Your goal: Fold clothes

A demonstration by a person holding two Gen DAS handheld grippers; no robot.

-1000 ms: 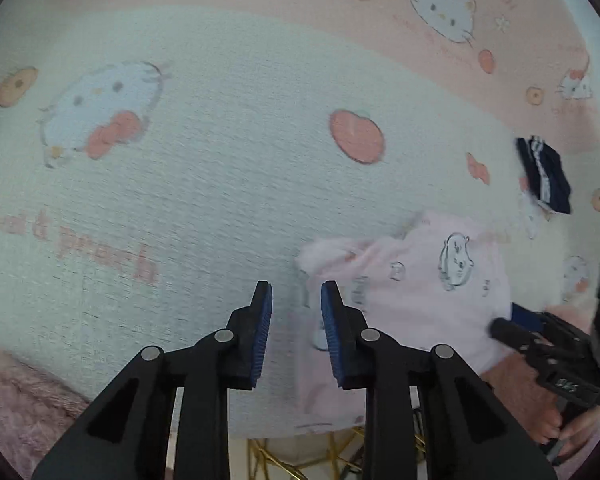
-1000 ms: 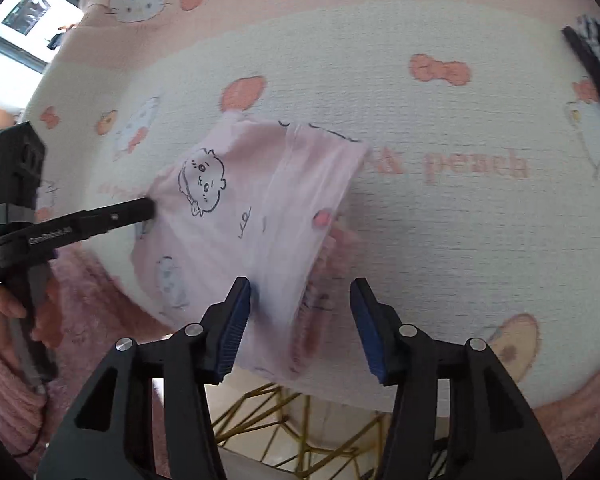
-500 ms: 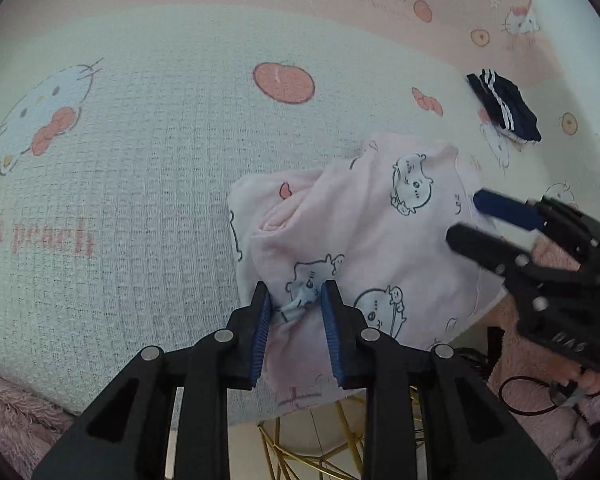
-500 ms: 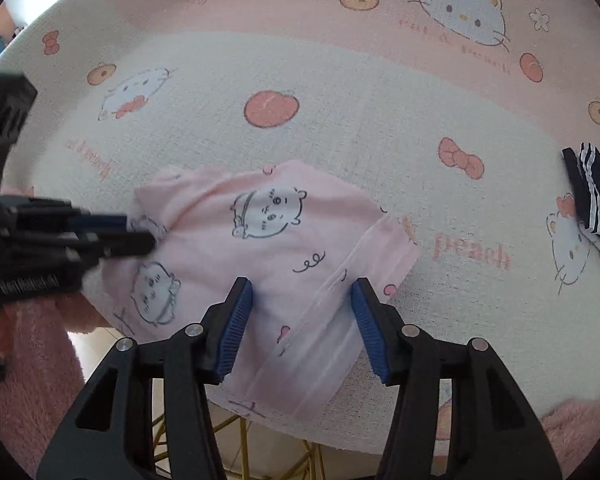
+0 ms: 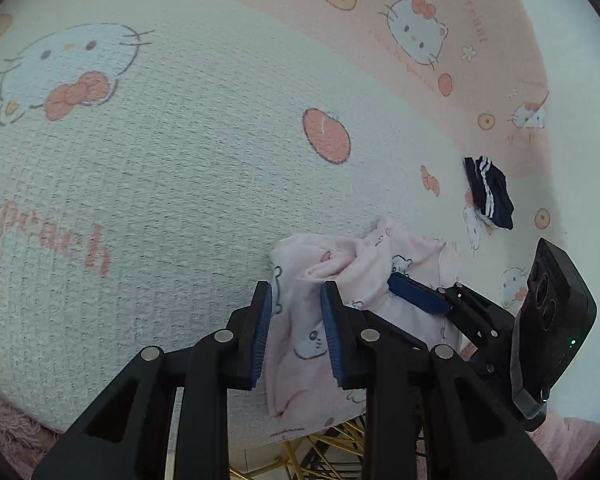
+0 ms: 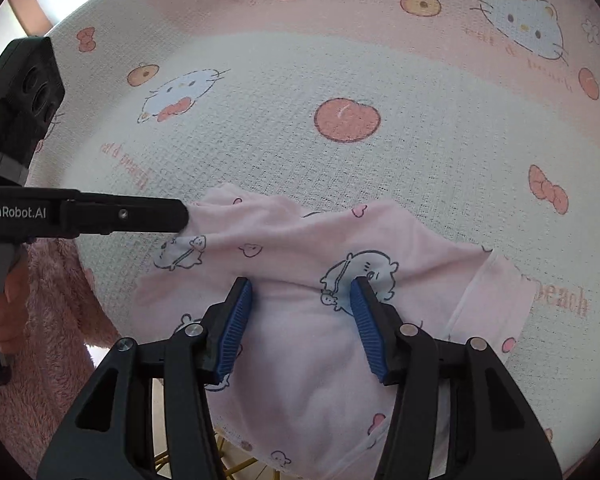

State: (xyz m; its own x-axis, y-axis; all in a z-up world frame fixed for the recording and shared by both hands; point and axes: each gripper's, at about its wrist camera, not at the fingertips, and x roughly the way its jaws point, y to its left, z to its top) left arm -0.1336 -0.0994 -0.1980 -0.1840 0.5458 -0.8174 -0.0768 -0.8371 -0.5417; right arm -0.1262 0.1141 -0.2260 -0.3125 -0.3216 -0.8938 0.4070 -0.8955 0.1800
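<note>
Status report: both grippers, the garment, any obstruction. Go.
Left gripper open, astride the pink garment at its bunched edge. Right gripper open over its middle. Garment crumpled, overhanging the tablecloth edge, not folded. Dark sock lies apart, no obstruction.

Each fisheye camera sits behind its gripper's two fingers and looks forward and down onto the printed tablecloth [image 5: 172, 184] at close range. The left wrist view places the left gripper [image 5: 296, 320] at 6 o'clock and the right gripper [image 5: 416, 294] at 4 o'clock. The right wrist view places the right gripper [image 6: 302, 322] at 6 o'clock and the left gripper [image 6: 180, 216] at 9 o'clock. Both views share the pink garment [image 5: 364, 280] [image 6: 320, 340] at the near table edge.
</note>
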